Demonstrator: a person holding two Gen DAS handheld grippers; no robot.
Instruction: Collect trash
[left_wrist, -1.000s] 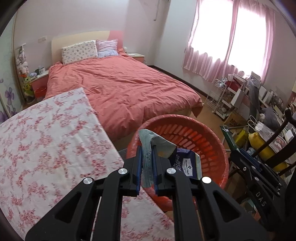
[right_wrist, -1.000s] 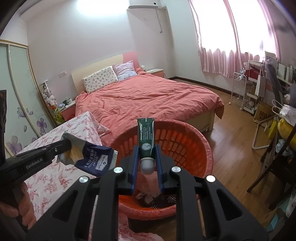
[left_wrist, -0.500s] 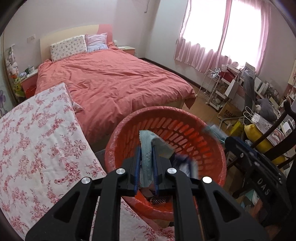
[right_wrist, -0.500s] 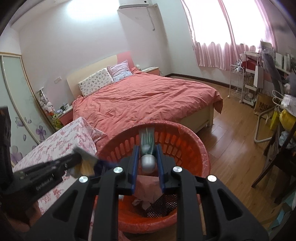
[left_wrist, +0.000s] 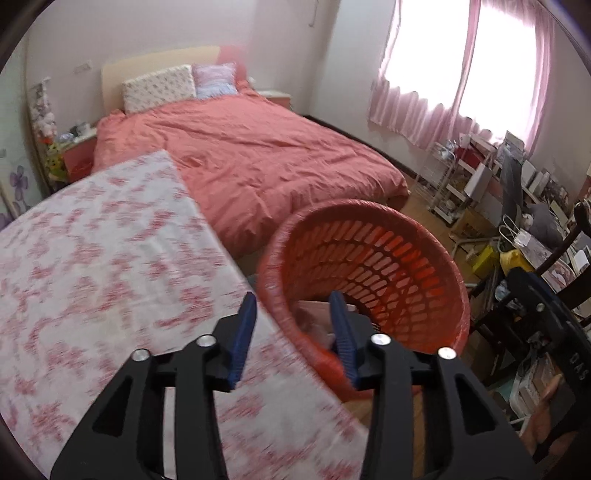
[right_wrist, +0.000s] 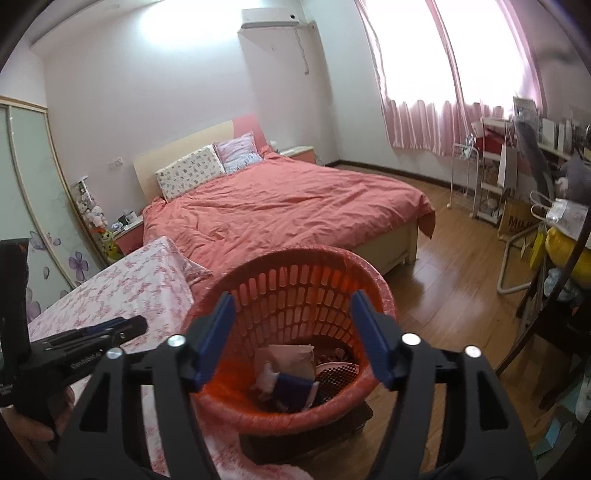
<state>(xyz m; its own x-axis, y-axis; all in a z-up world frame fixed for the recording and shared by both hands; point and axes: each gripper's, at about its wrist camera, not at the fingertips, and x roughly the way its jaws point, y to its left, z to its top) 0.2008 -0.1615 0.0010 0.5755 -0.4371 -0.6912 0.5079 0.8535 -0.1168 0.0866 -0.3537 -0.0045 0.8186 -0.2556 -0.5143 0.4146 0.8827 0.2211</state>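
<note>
A red plastic basket (right_wrist: 295, 254) stands on the floor beside the table's edge. Inside it lie a blue-and-white packet (right_wrist: 292, 392) and crumpled paper (right_wrist: 291, 357). My right gripper (right_wrist: 293, 326) hangs over the basket, its jaws opening with nothing between them. My left gripper (left_wrist: 293, 326) is over the near rim of the basket (left_wrist: 369, 206), where it meets the table; its jaws are opening too and hold nothing. In the right wrist view the left gripper (right_wrist: 135, 326) pokes in from the left, held by a hand (right_wrist: 33, 424).
The table with a pink floral cloth (left_wrist: 92, 277) fills the left. A bed with a coral cover (right_wrist: 288, 210) lies behind the basket. Wooden floor (right_wrist: 443, 295) runs to the right. Cluttered shelves, bags and a dark chair (left_wrist: 535, 229) stand at the right.
Both grippers have opened and let go: the packet left the left jaws, the green tube the right jaws. The packet now lies in the basket. The left gripper has shifted back toward the table.
</note>
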